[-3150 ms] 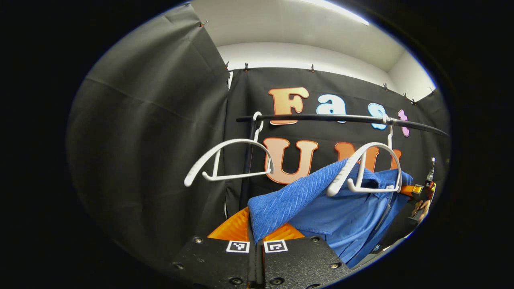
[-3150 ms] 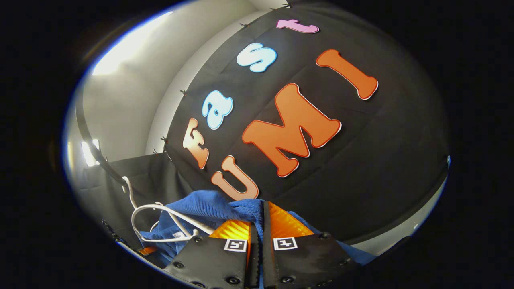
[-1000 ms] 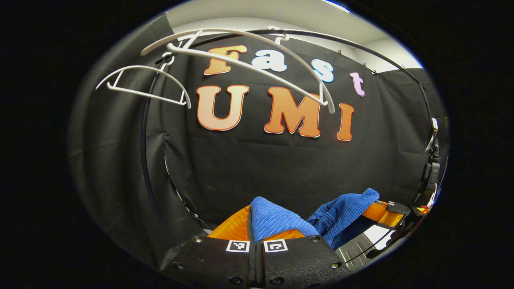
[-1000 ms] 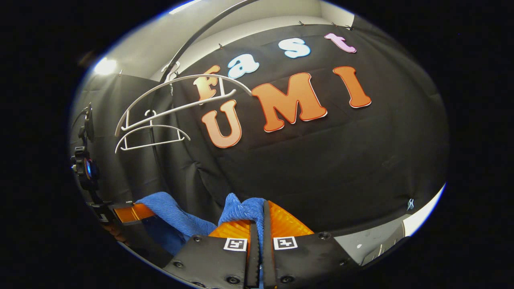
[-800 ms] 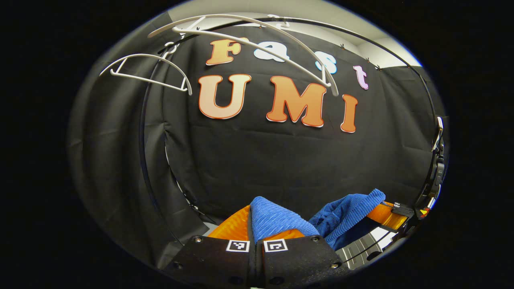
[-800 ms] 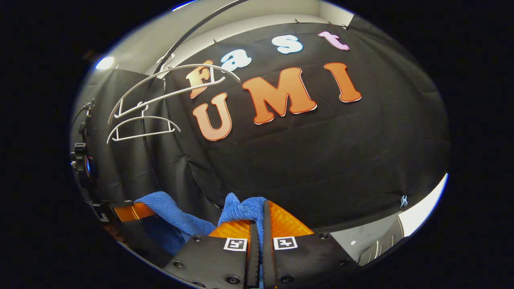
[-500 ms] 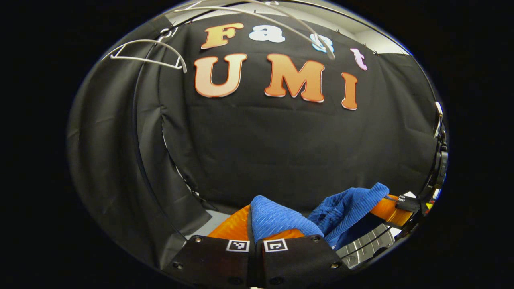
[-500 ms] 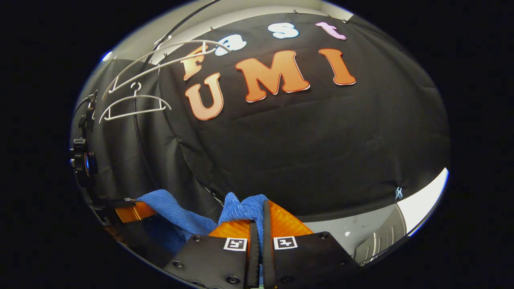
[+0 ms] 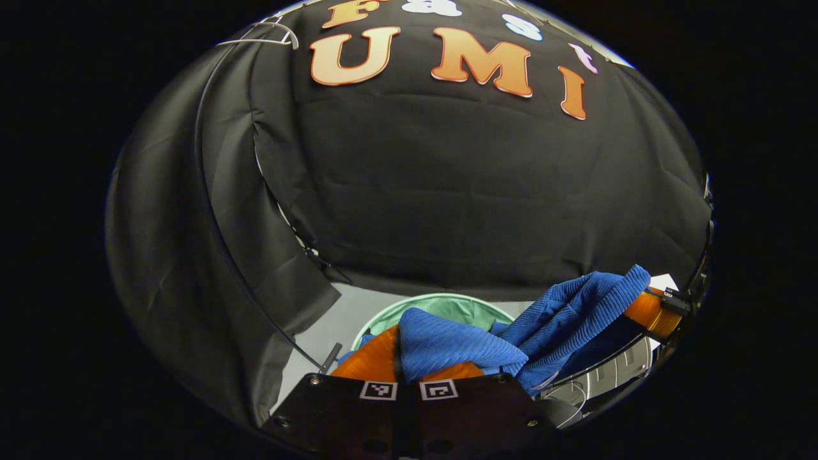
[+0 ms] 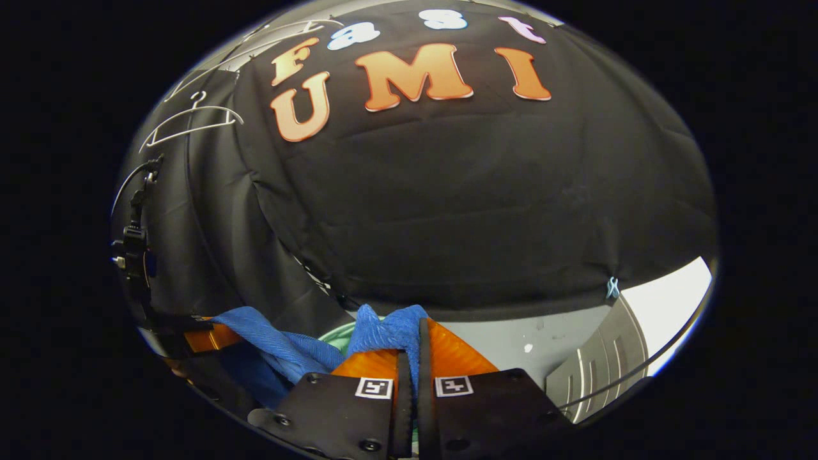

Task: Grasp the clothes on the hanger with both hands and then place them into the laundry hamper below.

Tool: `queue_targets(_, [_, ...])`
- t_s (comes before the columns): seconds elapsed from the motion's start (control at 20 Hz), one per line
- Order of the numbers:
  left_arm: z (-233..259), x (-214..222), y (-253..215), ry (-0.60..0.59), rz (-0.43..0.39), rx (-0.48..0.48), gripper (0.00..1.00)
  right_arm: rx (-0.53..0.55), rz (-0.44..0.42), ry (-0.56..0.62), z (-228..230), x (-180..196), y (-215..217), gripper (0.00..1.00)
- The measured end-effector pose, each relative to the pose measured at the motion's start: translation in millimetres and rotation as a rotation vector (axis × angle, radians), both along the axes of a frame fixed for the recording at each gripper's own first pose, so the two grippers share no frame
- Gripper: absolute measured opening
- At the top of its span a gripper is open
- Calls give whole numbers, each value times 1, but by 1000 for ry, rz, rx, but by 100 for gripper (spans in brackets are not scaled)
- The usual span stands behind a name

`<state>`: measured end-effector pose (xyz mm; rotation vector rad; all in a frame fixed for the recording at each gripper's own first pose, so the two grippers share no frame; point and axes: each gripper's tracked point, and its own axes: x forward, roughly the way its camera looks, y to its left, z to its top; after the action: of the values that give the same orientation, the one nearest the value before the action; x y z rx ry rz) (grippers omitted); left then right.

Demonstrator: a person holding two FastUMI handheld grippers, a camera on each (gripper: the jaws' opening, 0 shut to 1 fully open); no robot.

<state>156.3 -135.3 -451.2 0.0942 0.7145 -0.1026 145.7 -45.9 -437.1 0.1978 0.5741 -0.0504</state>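
Blue ribbed garment point(image 9: 447, 342) pinched in my left gripper point(image 9: 409, 364) above the green hamper point(image 9: 441, 308); right gripper point(image 9: 648, 310) far right. Right gripper view: my fingers point(image 10: 457, 354) clamp another fold, white hanger point(image 10: 192, 121) far upper left.

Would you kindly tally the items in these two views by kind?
Blue garment: 1
Green hamper: 1
White hangers: 2
Grippers: 2, left gripper, right gripper
Total: 6
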Motion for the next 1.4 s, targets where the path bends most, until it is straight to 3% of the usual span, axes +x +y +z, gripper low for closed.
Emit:
queue_targets(0.4, [-84, -19, 13, 168, 32, 11, 0, 19, -53, 177, -99, -27, -9, 11])
queue_targets(0.65, [-119, -38, 20, 250, 58, 26, 0, 34, -76, 264, -141, -40, 10, 11])
queue_targets(0.95, [-160, -64, 29, 372, 60, 110, 3, 3, -30, 383, -184, -58, 19, 12])
queue_targets(1.15, [-169, -74, 19, 405, 59, 56, 14, 1, -31, 431, -193, -65, 21, 14])
queue_targets(1.2, [-169, -78, 19, 418, 67, 46, 18, -5, -37, 427, -192, -63, 20, 21])
queue_targets(1.25, [-170, -80, 18, 429, 79, 33, 20, -9, -42, 420, -188, -63, 16, 22])
queue_targets(1.3, [-170, -85, 16, 436, 93, 17, 30, -8, -46, 412, -184, -62, 15, 38])
queue_targets(1.35, [-171, -89, 15, 444, 105, 5, 37, -1, -51, 403, -182, -62, 15, 35])
queue_targets(1.4, [-171, -93, 14, 453, 113, -4, 43, -3, -56, 399, -180, -63, 14, 44])
